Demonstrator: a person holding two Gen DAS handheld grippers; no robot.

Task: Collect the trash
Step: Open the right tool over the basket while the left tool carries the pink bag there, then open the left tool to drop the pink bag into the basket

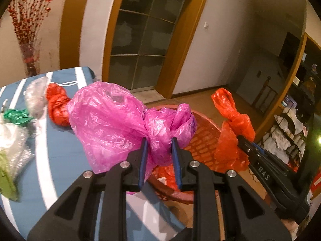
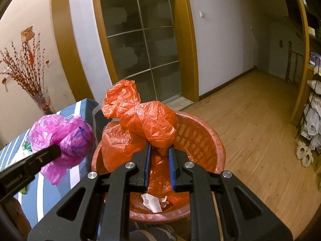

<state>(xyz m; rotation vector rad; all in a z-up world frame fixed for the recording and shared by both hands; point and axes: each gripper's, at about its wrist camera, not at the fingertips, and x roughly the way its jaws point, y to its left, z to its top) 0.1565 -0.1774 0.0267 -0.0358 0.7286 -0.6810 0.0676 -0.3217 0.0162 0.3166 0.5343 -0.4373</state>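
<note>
My left gripper (image 1: pixel 159 141) is shut on a crumpled pink plastic bag (image 1: pixel 112 120), held over the near rim of a red basket (image 1: pixel 202 138). In the right wrist view that pink bag (image 2: pixel 66 138) hangs left of the basket (image 2: pixel 200 140), with the left gripper's finger against it. My right gripper (image 2: pixel 159 148) is shut on a knotted orange plastic bag (image 2: pixel 144 118), held above the basket's mouth. The left wrist view shows this orange bag (image 1: pixel 232 118) at the right. White crumpled paper (image 2: pixel 153 200) lies inside the basket on its red liner.
A table with a blue and white striped cloth (image 1: pixel 58 146) sits left of the basket and carries another orange bag (image 1: pixel 57 108), a green bag (image 1: pixel 16 116) and clear plastic wrap (image 1: pixel 12 140). A glass door (image 2: pixel 140 40), wooden floor (image 2: pixel 250 130) and shelves (image 1: pixel 289 124) surround.
</note>
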